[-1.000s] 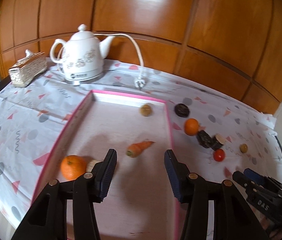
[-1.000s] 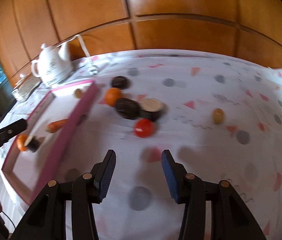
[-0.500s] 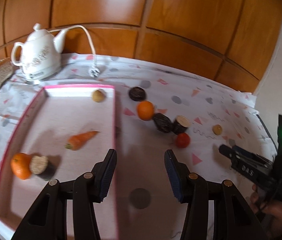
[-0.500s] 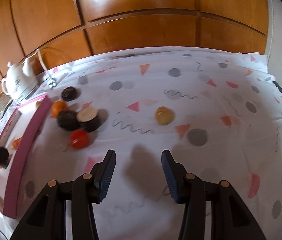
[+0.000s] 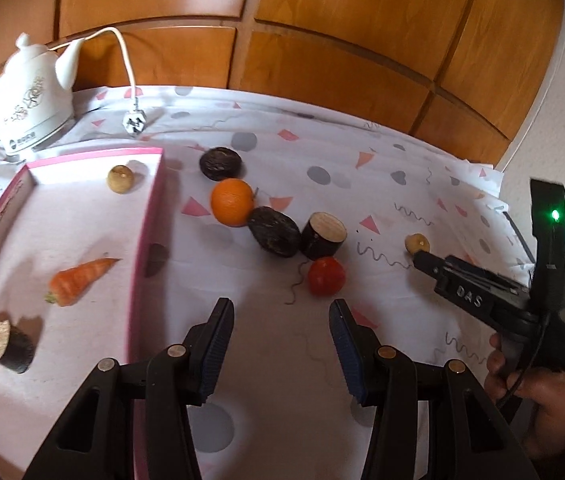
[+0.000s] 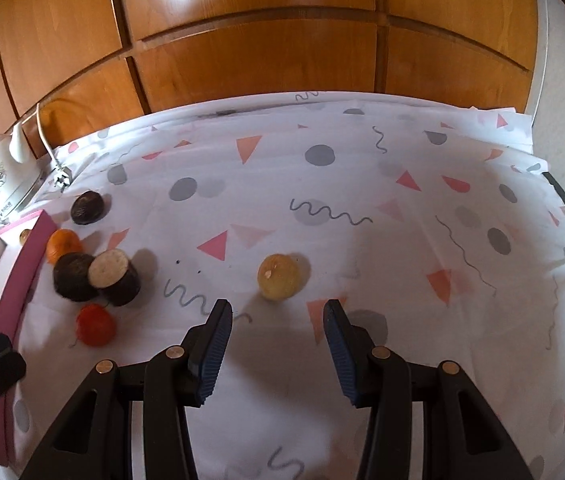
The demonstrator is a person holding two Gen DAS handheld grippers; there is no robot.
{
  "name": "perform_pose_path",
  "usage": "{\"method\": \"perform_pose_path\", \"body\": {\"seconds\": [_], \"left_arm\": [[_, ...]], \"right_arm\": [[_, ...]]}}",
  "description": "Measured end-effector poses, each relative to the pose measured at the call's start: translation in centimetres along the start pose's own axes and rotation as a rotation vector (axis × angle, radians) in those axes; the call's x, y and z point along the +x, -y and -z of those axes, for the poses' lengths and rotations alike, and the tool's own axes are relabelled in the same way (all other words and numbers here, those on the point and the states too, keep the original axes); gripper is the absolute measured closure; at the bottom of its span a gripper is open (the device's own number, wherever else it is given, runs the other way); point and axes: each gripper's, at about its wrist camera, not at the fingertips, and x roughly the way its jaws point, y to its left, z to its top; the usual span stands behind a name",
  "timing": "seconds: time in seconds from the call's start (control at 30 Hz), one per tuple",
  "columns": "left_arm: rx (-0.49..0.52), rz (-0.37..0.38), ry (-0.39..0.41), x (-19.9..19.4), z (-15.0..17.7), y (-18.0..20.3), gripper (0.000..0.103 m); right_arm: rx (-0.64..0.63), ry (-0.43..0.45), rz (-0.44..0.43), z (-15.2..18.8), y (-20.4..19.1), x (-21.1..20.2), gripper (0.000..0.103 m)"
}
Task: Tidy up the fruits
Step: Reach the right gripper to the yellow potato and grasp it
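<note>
— What lies before you?

— The patterned tablecloth (image 6: pixel 362 184) fills the frame. At far left is the pink-rimmed tray (image 5: pixel 150 248), with a carrot (image 5: pixel 78 280) inside. My left gripper (image 5: pixel 280 344) has jaws spread, holding nothing.

— And the right one?

— My right gripper (image 6: pixel 278 340) is also spread and empty. The small yellow fruit (image 6: pixel 279 276) sits in mid-frame, just beyond my fingertips; the red tomato (image 6: pixel 95 325) is at lower left.
</note>
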Motion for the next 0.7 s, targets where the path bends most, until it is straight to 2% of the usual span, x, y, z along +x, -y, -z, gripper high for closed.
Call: {"method": "perform_pose_path", "body": {"seconds": [0.23, 0.37, 0.7], "left_arm": [[0.006, -0.002, -0.021, 1.7, -0.2, 0.8, 0.053], [-0.006, -0.005, -0.025, 2.3, -0.4, 0.9, 0.053], [-0.027, -0.011, -0.035, 4.1, -0.7, 1.4, 0.053]], "right_arm": [[-0.018, -0.001, 0.015, -1.2, -0.2, 1.7, 0.055], [-0.036, -0.017, 0.020, -1.3, -0.4, 2.5, 0.077], [-0.033, -0.022, 0.001, -1.2, -0.2, 2.8, 0.077]]}}
